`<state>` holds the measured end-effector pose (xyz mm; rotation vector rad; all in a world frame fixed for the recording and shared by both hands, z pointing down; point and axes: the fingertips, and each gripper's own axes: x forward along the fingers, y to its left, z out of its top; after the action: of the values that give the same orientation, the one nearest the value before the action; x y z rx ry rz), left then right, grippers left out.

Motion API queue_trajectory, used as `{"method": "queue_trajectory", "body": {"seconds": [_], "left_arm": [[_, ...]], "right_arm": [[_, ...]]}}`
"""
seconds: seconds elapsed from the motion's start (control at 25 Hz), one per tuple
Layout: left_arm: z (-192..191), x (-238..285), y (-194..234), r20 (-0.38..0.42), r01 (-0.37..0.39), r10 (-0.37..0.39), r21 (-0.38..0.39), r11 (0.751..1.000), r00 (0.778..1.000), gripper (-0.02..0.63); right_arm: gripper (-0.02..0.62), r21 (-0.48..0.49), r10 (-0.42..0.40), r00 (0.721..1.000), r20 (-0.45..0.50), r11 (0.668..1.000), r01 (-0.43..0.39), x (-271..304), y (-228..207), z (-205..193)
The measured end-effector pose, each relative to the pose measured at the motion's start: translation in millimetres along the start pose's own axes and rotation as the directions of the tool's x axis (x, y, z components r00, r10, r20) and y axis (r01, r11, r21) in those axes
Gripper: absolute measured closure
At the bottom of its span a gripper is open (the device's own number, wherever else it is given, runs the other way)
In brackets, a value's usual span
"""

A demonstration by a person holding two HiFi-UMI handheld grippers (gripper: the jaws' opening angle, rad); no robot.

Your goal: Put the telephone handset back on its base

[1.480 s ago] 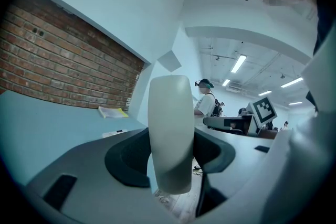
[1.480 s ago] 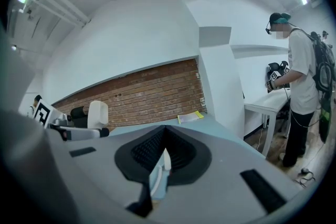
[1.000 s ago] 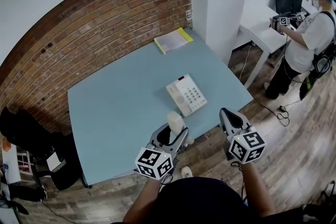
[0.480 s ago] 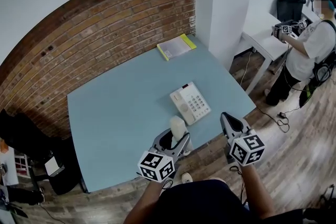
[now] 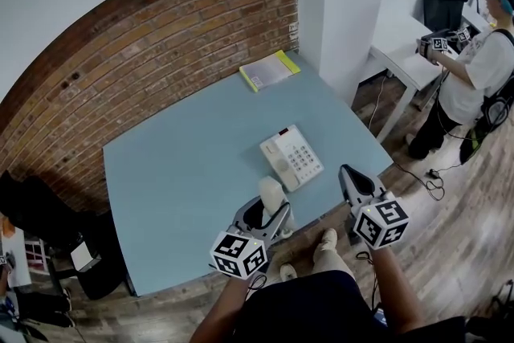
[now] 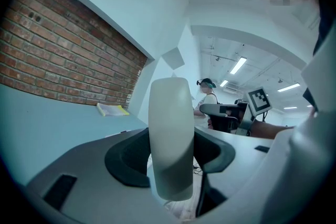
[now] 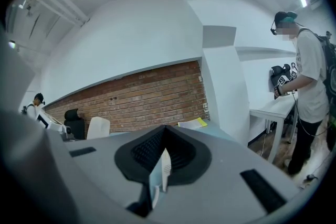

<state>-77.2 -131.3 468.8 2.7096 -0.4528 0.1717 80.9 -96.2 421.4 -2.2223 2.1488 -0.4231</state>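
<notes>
Left gripper (image 5: 270, 211), right gripper (image 5: 350, 177): grey shells; black-lined jaws; white cubes (image 5: 238, 253), black square markers; dark top (image 5: 297, 309).

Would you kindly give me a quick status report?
Left gripper shut on handset. Right gripper shut, empty. Base just ahead on table, nothing in between.

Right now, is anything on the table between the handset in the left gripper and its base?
Nothing visible does. The handset sits clamped in the left gripper, and only bare blue table lies between it and the base.
</notes>
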Motion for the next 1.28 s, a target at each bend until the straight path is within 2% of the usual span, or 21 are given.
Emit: {"method": "queue_trajectory", "body": {"seconds": [0.32,0.8,1.28], "left_arm": [[2.4,18.6,9.9,0.004,-0.042,0.042,-0.008,0.999,0.999,0.371],[9.7,78.1,15.5,0.007,-0.096,0.097,-0.027,0.995,0.995,0.371],[13.6,113.1,39.1,0.013,-0.208,0.21,-0.07,0.976,0.978,0.371]], "right_arm": [[0.583,0.013,0.03,1.0,0.005,0.999,-0.03,18.9,-20.6,5.6],[0.583,0.028,0.077,0.997,-0.031,0.997,-0.076,55.3,-76.3,12.7],[0.583,0.02,0.179,0.982,-0.062,0.984,-0.178,103.3,-103.6,25.5]]}}
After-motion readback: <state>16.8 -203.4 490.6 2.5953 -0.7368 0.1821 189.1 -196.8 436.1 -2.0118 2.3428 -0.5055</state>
